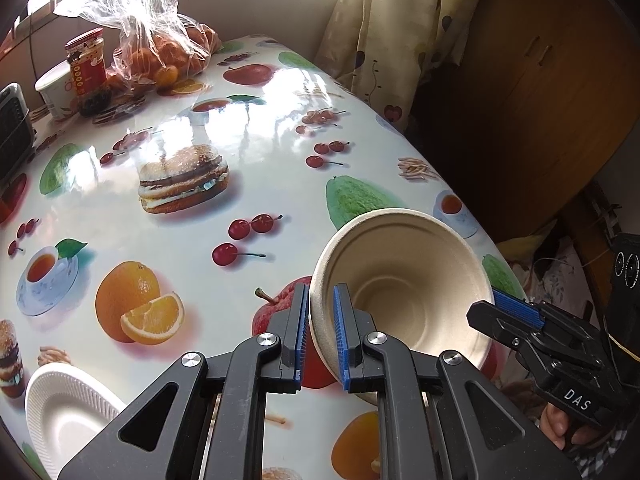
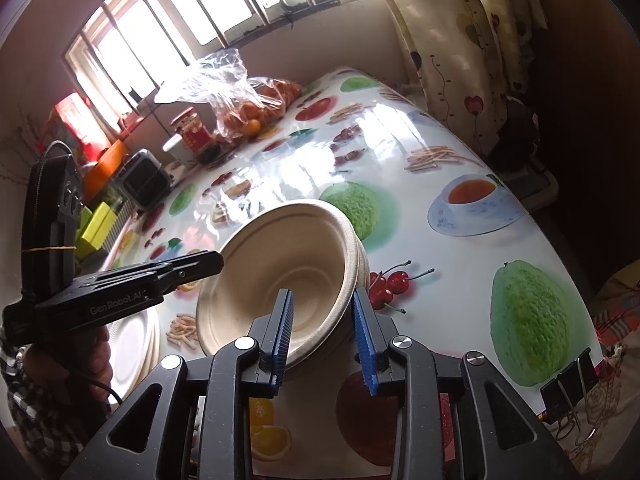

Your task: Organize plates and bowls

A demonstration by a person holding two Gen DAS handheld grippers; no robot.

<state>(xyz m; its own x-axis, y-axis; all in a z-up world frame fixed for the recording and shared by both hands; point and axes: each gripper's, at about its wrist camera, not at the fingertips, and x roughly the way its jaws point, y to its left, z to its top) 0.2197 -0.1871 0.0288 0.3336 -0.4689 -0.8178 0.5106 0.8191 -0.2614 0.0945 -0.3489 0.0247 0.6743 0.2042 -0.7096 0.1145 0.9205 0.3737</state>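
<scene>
A beige paper bowl [image 1: 404, 280] is held tilted above the fruit-print table [image 1: 240, 140]. My left gripper [image 1: 320, 334] is shut on its left rim. In the right wrist view the bowl [image 2: 280, 268] looks like a nested stack, and my right gripper [image 2: 324, 336] straddles its right rim with the jaws a little apart, not clearly touching. The right gripper also shows in the left wrist view [image 1: 516, 312] beside the bowl's right edge. White paper plates [image 1: 68, 404] lie stacked at the table's near left corner, also in the right wrist view [image 2: 134, 344].
At the far end stand a bag of oranges [image 1: 160, 52], a red-lidded jar [image 1: 88, 68], a white cup [image 1: 56, 88] and a small black appliance [image 1: 12, 128]. A curtain [image 1: 384, 32] hangs at the table's right edge. A binder clip [image 2: 568, 392] grips the tablecloth.
</scene>
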